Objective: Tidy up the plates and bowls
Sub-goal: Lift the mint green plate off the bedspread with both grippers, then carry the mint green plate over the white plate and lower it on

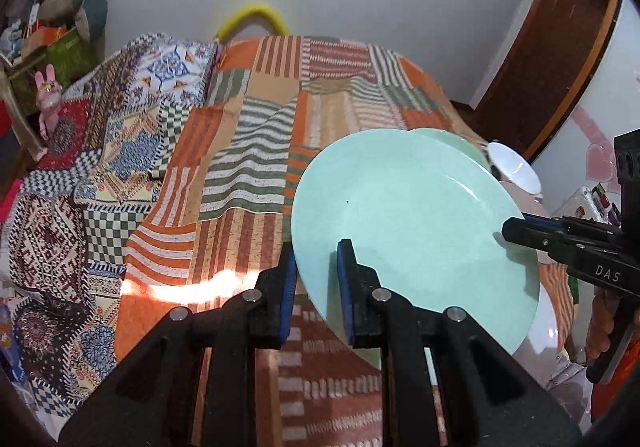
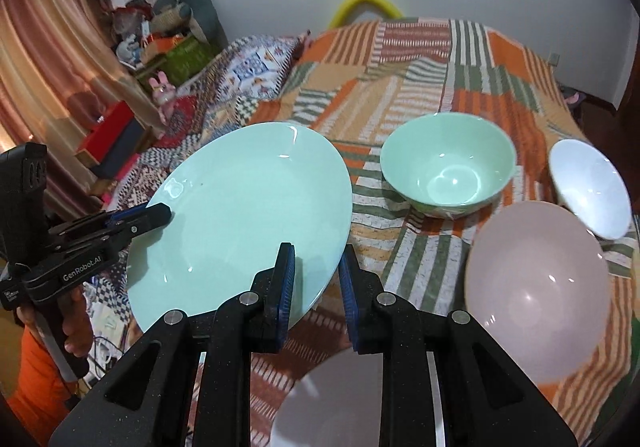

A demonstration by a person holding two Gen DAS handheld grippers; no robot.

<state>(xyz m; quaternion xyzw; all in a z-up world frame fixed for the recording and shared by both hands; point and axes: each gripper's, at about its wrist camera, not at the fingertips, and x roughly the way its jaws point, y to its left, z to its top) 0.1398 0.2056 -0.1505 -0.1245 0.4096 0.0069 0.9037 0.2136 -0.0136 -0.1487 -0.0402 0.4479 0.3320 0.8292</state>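
Note:
A mint green plate is held up above the bed between both grippers; it also shows in the right wrist view. My left gripper has its fingers either side of the plate's near rim, gripping it. My right gripper straddles the plate's right rim the same way, and shows from the side in the left wrist view. A green bowl, a pink bowl and a white bowl sit on the bedspread to the right. A white plate lies below my right gripper.
The patchwork bedspread covers the bed. Toys and boxes stand along the far left wall. A wooden door is at the right. A curtain hangs at the left.

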